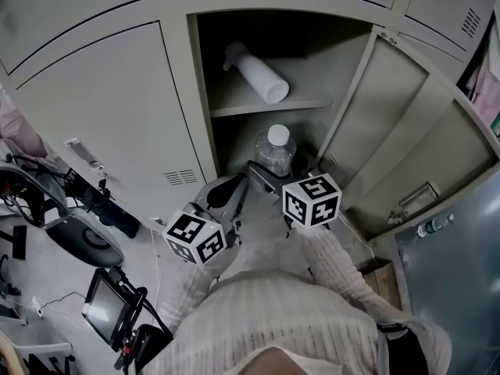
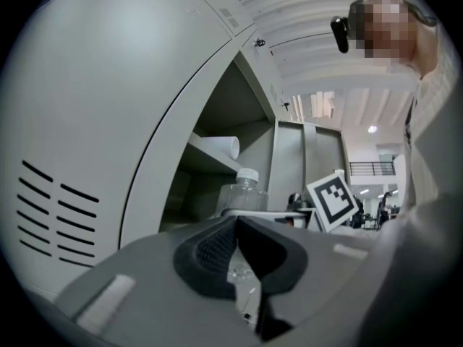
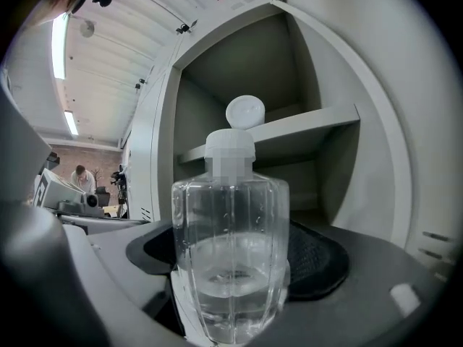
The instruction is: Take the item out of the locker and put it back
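Right gripper (image 3: 231, 266): jaws part-open, clamped on either side of the bottle (image 3: 230, 244); dark pads touch its ribbed wall.
Left gripper (image 2: 235, 226): jaws together at the tips, nothing between them; it sits just left of the right gripper (image 1: 266, 174), low before the locker (image 1: 205, 92).
Bottle (image 1: 275, 151): clear plastic, white cap, upright, a little water in the lower part. It is at the mouth of the lower compartment, under the shelf (image 1: 269, 106). Whether it rests on the compartment floor cannot be told.
Tube (image 1: 256, 73): white, lying on its side on the shelf in the upper compartment, round end toward the opening; well apart from the bottle.
Locker: grey metal, one bay open. Its door (image 1: 391, 131) is swung out to the right. The neighbouring door (image 1: 109, 108) on the left is closed, vent slots near its bottom.
Screen (image 1: 105, 307): small, on a stand, on the floor at lower left, among cables.
Person: pale ribbed sleeves behind both grippers.
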`<state>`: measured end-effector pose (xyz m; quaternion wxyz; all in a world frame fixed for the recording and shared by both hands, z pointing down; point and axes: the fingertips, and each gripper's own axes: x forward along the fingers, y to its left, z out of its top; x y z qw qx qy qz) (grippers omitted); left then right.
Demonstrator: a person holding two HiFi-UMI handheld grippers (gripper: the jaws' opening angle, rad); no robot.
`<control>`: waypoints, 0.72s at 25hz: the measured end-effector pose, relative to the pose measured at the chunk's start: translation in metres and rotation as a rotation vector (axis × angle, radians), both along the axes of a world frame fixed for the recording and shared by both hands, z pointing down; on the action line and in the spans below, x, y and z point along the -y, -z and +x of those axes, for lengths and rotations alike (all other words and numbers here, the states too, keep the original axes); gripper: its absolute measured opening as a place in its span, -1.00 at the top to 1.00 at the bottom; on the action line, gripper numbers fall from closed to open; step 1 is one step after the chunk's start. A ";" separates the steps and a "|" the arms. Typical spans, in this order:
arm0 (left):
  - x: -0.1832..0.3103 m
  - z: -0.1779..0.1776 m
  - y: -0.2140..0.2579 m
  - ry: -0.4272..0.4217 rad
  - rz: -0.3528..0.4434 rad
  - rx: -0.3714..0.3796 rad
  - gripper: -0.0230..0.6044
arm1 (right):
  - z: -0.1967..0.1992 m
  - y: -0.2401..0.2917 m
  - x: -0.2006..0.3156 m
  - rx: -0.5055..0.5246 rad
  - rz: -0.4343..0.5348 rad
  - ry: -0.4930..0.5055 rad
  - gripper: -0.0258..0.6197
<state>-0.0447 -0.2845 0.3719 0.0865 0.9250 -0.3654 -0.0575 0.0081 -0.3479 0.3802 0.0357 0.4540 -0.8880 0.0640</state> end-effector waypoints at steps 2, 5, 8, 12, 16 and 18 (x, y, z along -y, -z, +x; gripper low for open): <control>0.002 -0.002 0.000 0.008 -0.003 -0.003 0.90 | -0.004 0.002 0.006 -0.008 0.006 0.008 -0.41; 0.005 -0.005 -0.002 0.014 -0.009 0.001 0.90 | -0.008 0.004 0.017 -0.014 0.012 0.016 -0.41; 0.006 -0.004 -0.005 0.011 -0.013 0.007 0.90 | -0.013 0.004 0.027 -0.020 0.012 0.019 -0.41; 0.008 -0.005 -0.006 0.007 -0.015 0.005 0.90 | -0.019 0.001 0.037 -0.027 0.002 0.026 -0.42; 0.010 -0.008 -0.008 0.007 -0.022 -0.001 0.90 | -0.023 -0.002 0.048 -0.031 -0.003 0.024 -0.42; 0.011 -0.009 -0.009 0.006 -0.027 -0.001 0.90 | -0.024 -0.003 0.054 -0.029 0.003 0.022 -0.42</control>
